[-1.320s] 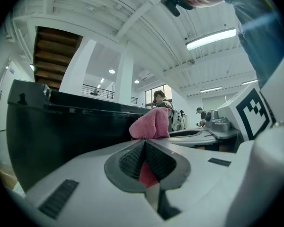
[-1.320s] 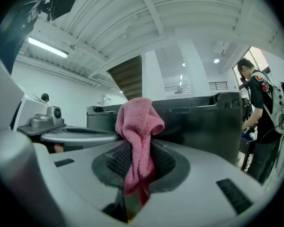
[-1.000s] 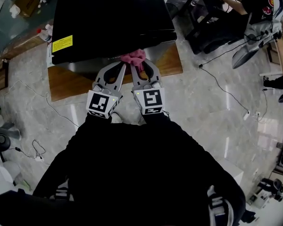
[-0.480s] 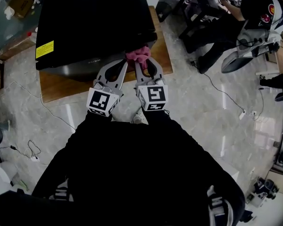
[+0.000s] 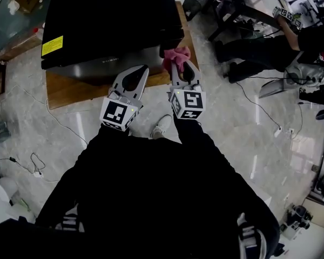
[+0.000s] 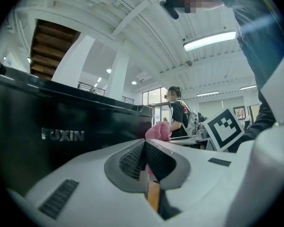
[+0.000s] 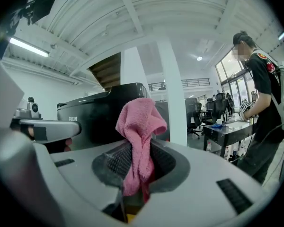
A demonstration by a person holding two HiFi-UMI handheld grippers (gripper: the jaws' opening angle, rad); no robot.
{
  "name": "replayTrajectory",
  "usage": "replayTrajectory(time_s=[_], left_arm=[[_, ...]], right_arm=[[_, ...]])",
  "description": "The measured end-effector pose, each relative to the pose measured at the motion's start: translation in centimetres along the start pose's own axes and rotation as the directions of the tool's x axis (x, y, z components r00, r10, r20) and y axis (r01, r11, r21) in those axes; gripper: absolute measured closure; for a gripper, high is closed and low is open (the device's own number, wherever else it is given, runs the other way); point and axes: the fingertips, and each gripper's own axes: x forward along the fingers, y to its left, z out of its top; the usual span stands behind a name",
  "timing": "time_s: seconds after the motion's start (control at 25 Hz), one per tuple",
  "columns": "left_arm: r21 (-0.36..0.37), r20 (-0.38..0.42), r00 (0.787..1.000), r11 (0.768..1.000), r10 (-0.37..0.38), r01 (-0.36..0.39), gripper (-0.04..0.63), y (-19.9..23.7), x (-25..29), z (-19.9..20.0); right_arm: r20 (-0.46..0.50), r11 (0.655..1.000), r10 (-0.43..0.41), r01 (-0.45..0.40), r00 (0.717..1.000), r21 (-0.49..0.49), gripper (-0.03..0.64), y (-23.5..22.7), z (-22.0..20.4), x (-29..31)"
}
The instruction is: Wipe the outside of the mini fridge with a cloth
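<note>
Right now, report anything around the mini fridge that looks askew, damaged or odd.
Nothing stands out. The mini fridge sits square on its wooden board, with no dents or spills visible. The pink cloth is bunched in the right gripper by the fridge's front corner; the left gripper is shut and empty.

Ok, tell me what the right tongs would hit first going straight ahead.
Likely the fridge: the right tongs, shut on the cloth, point at its near corner, cloth leading. Depth is unclear, so they might slip past the edge.
</note>
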Motion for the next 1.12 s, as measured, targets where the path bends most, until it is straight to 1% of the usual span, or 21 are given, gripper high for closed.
replayTrajectory(time_s=[0.08, 0.16, 0.32, 0.4, 0.48, 0.56, 0.68, 0.8, 1.0, 1.12], left_arm=[[-0.002, -0.003, 1.0, 1.0, 0.019, -0.019, 0.589, 0.7, -1.3, -0.6], [-0.004, 0.002, 0.999, 0.999, 0.043, -0.043, 0.589, 1.7, -2.9, -1.2], [-0.013, 0.049, 0.998, 0.999, 0.038, -0.037, 0.589, 3.2, -6.7, -2.5], [-0.019, 0.051, 0.998, 0.999, 0.046, -0.045, 0.589, 4.8, -8.7, -3.6], [-0.025, 0.026, 0.997, 0.998, 0.066, -0.065, 0.589, 6.8, -10.7, -5.3], [-0.034, -0.014, 0.996, 0.995, 0.09, -0.091, 0.589, 9.0, -13.1, -7.6], [-0.036, -0.07, 0.989, 0.991, 0.13, -0.132, 0.589, 12.7, -16.5, -11.6], [-0.042, -0.096, 0.982, 0.985, 0.16, -0.165, 0.589, 15.9, -18.8, -15.2], [-0.05, -0.139, 0.97, 0.977, 0.198, -0.206, 0.589, 18.5, -21.1, -19.0], [-0.067, -0.158, 0.964, 0.972, 0.214, -0.227, 0.589, 20.2, -21.9, -21.4]], right_arm=[[0.012, 1.0, 0.002, -0.002, 1.0, -0.017, 0.528, 1.0, -0.1, -0.7], [0.015, 0.999, 0.022, -0.021, 1.0, -0.026, 0.528, 3.1, -0.6, -1.2], [0.003, 0.994, 0.101, -0.101, 0.995, -0.031, 0.528, 9.3, -2.6, -1.7], [-0.002, 0.989, 0.143, -0.143, 0.99, -0.031, 0.528, 12.5, -3.7, -1.4], [-0.012, 0.984, 0.177, -0.177, 0.984, -0.034, 0.528, 15.5, -4.9, -0.7], [-0.025, 0.978, 0.205, -0.206, 0.978, -0.043, 0.528, 18.6, -6.5, 0.1], [-0.044, 0.968, 0.243, -0.245, 0.969, -0.059, 0.528, 23.1, -9.8, 1.7], [-0.06, 0.959, 0.271, -0.275, 0.961, -0.072, 0.528, 26.8, -13.1, 3.8], [-0.095, 0.942, 0.319, -0.326, 0.943, -0.083, 0.528, 31.8, -17.4, 5.9], [-0.117, 0.934, 0.336, -0.347, 0.935, -0.088, 0.528, 34.4, -19.8, 7.3]])
